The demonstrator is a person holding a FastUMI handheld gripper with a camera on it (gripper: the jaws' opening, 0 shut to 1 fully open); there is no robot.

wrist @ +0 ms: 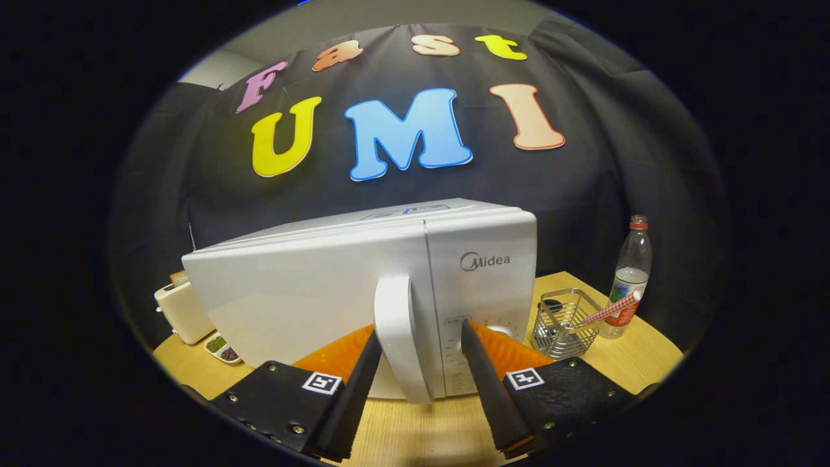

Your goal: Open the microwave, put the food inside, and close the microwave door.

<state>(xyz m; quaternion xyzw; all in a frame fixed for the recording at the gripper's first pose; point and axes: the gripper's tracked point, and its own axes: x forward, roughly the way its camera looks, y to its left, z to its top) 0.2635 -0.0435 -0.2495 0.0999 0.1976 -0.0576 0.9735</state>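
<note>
Straddling the microwave's (363, 285) smooth curved handle (399, 337), fingers (363, 373) spread.

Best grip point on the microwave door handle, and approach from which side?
Grip the handle at mid-height, coming straight at the door from the front. It is a tall vertical bar standing proud of the microwave door, so one finger fits each side. The gripper is open and already straddles it, one finger close on its left, the other wider on its right.
</note>
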